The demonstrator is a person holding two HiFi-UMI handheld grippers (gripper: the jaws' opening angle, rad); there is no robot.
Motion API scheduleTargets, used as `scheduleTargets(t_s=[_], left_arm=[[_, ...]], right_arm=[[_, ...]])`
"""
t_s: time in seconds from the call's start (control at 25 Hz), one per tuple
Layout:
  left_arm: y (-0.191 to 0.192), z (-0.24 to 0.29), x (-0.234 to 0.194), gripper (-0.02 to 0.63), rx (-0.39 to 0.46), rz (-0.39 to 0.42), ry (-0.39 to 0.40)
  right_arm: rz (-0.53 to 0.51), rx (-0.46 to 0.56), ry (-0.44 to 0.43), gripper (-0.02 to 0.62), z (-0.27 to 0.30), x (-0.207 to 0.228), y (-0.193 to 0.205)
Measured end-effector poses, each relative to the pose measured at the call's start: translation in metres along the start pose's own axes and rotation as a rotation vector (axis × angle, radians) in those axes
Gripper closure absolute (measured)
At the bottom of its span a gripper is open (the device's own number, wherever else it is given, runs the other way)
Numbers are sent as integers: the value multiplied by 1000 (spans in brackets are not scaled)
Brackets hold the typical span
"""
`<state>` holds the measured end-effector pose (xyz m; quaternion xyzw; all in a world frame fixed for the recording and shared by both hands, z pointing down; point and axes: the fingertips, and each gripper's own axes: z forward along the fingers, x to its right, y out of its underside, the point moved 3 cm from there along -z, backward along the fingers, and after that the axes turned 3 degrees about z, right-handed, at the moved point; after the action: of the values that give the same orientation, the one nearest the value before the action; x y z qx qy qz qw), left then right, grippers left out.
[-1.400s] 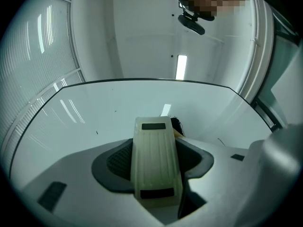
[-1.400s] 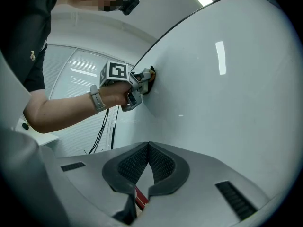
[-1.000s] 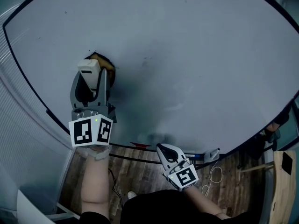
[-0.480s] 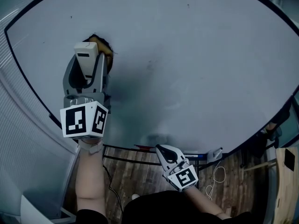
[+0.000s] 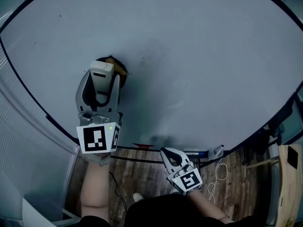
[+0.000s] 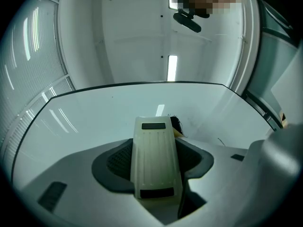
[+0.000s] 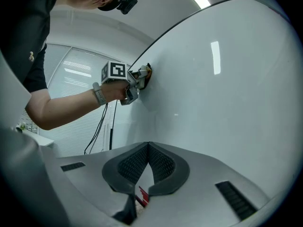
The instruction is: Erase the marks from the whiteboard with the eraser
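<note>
Well, left gripper [image 5: 107, 66] was clamped on eraser [image 5: 119, 68], eraser pressed to whiteboard [image 5: 203, 56], left of its middle. Risk, as I judged: hard or tilted stroke could twist eraser out of jaws; stroke too far left could knock whiteboard's left edge. Right gripper [image 5: 166, 152], jaws together and empty, hung below whiteboard's lower edge. Wide free room toward whiteboard's right side.

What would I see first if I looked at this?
A huge whiteboard fills almost the whole head view. On its left side, the left tongs press a cream eraser against it. The right tongs hang shut and empty down by the board's bottom edge.
</note>
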<state>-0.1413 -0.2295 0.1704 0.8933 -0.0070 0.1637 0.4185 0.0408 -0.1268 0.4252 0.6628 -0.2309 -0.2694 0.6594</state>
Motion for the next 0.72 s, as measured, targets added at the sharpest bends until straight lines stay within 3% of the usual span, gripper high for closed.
scheduleTargets(t_s=[0.24, 0.44, 0.72], left_arm=[[57, -56, 29, 348, -144, -25, 12], [91, -76, 42, 348, -316, -105, 56], [119, -154, 83, 347, -468, -91, 113]], right_arm=[[30, -26, -21, 568, -13, -10, 22], [37, -40, -46, 568, -6, -12, 9], [34, -54, -92, 568, -5, -15, 19]])
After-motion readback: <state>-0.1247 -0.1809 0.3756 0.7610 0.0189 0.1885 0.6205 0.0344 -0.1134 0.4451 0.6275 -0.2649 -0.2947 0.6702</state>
